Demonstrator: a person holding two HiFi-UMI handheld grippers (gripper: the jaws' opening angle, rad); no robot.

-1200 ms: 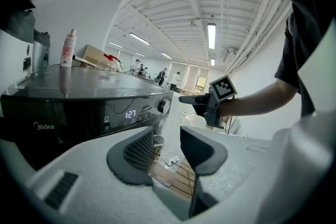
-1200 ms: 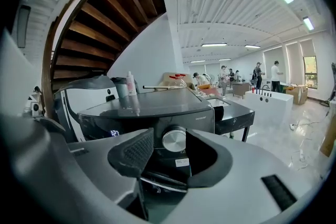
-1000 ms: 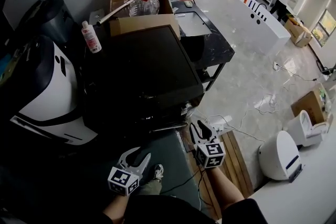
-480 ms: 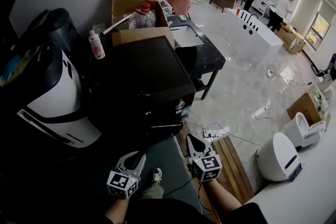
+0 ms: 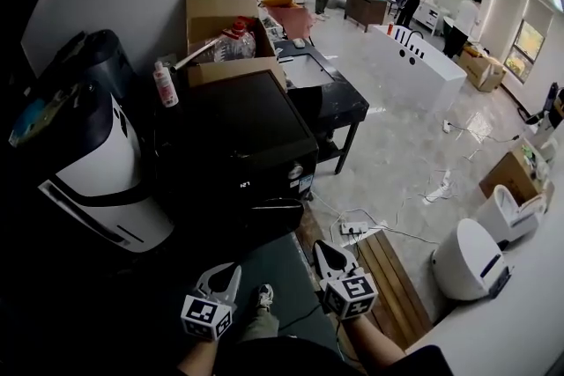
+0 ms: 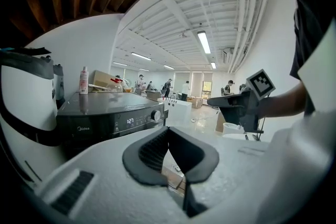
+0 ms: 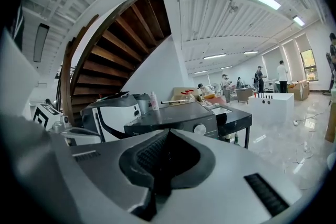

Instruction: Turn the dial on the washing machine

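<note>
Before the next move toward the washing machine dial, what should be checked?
1. Dial on washing machine in view: ok.
2. Left hand-held gripper empty: ok, jaws shut on nothing.
3. Right hand-held gripper empty: ok, shut on nothing.
4. Jaws apart enough to take the dial: not ok.
5. Either hand-held gripper at the dial: not ok, both short of the machine.
6. Dial's present setting: cannot tell.
</note>
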